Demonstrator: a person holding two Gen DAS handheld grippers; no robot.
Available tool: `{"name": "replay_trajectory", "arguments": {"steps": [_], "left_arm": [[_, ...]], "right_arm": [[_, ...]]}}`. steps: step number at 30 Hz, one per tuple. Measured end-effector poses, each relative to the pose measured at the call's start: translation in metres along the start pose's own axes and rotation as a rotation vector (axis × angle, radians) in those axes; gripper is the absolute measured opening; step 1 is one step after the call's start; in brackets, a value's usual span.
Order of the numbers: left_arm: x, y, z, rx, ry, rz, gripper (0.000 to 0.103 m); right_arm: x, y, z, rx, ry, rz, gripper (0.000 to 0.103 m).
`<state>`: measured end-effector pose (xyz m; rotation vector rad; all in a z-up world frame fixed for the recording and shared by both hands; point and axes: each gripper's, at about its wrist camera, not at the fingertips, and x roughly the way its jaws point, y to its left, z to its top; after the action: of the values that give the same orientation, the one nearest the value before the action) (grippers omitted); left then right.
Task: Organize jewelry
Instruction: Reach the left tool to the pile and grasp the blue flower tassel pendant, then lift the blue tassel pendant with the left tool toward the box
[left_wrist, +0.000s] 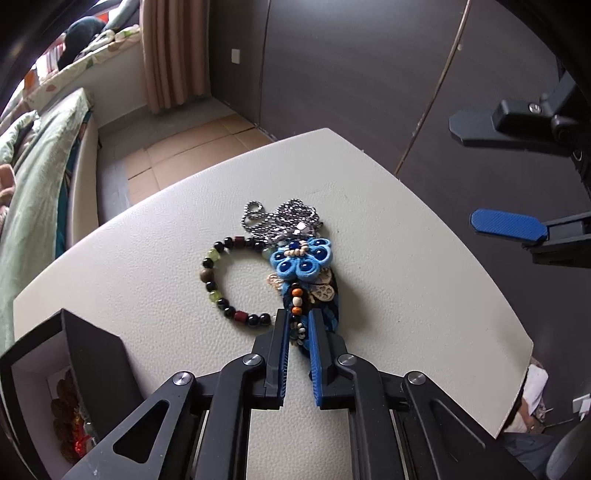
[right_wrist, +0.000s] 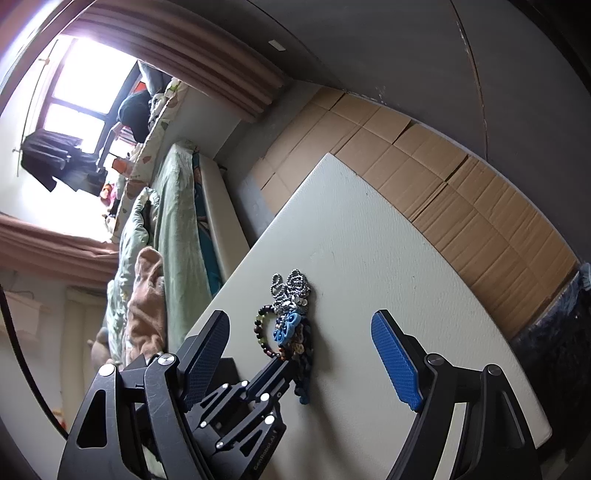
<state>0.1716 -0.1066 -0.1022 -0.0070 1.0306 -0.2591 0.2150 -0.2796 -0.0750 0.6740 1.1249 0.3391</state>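
Now, left wrist view: left gripper (left_wrist: 297, 325) is clamping its jaws on the braided tail of the blue flower ornament (left_wrist: 301, 258), lying on the table (left_wrist: 424, 295) w/ a bead bracelet (left_wrist: 221, 280) & a chain necklace (left_wrist: 284, 218). Box (left_wrist: 74, 369) is sitting beside. Ornament looks light, floppy; prob. snagging neighbours.

Right wrist view: right gripper (right_wrist: 306, 354) is hanging w/ jaws wide apart, holding nothing.
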Motion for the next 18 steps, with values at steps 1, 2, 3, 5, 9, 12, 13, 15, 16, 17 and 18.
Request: {"name": "replay_trajectory", "arguments": {"steps": [1,2,3,5,9,12,13,15,16,17,18], "left_arm": [[-0.003,0.001,-0.001,-0.001,-0.011,0.003,0.01],[-0.008,0.002,-0.001,-0.008,-0.027,-0.005,0.01],[-0.012,0.003,0.0,-0.015,-0.039,-0.012,0.01],[-0.023,0.006,0.0,-0.029,-0.073,-0.023,0.009],[-0.046,0.01,0.002,-0.055,-0.138,-0.054,0.009],[-0.061,0.013,0.002,-0.067,-0.181,-0.075,0.0],[-0.066,0.014,0.001,-0.071,-0.194,-0.08,0.0],[-0.076,0.017,0.001,-0.08,-0.22,-0.084,0.0],[-0.08,0.019,0.001,-0.084,-0.231,-0.084,0.0],[-0.084,0.021,0.0,-0.089,-0.24,-0.083,0.0],[-0.087,0.023,0.0,-0.093,-0.246,-0.082,0.0]], "right_arm": [[0.0,0.001,-0.001,-0.002,0.0,-0.002,0.08],[0.001,0.002,-0.002,-0.004,0.0,-0.004,0.08],[0.001,0.002,-0.002,-0.006,0.002,-0.006,0.08],[0.003,0.004,-0.005,-0.012,0.006,-0.008,0.08],[0.009,0.01,-0.011,-0.033,0.02,-0.018,0.08],[0.012,0.014,-0.016,-0.051,0.028,-0.032,0.08],[0.013,0.014,-0.017,-0.056,0.029,-0.037,0.08],[0.014,0.016,-0.02,-0.069,0.031,-0.052,0.08],[0.015,0.017,-0.021,-0.074,0.032,-0.058,0.08],[0.016,0.017,-0.022,-0.08,0.034,-0.065,0.08],[0.017,0.018,-0.023,-0.087,0.036,-0.071,0.08]]}}
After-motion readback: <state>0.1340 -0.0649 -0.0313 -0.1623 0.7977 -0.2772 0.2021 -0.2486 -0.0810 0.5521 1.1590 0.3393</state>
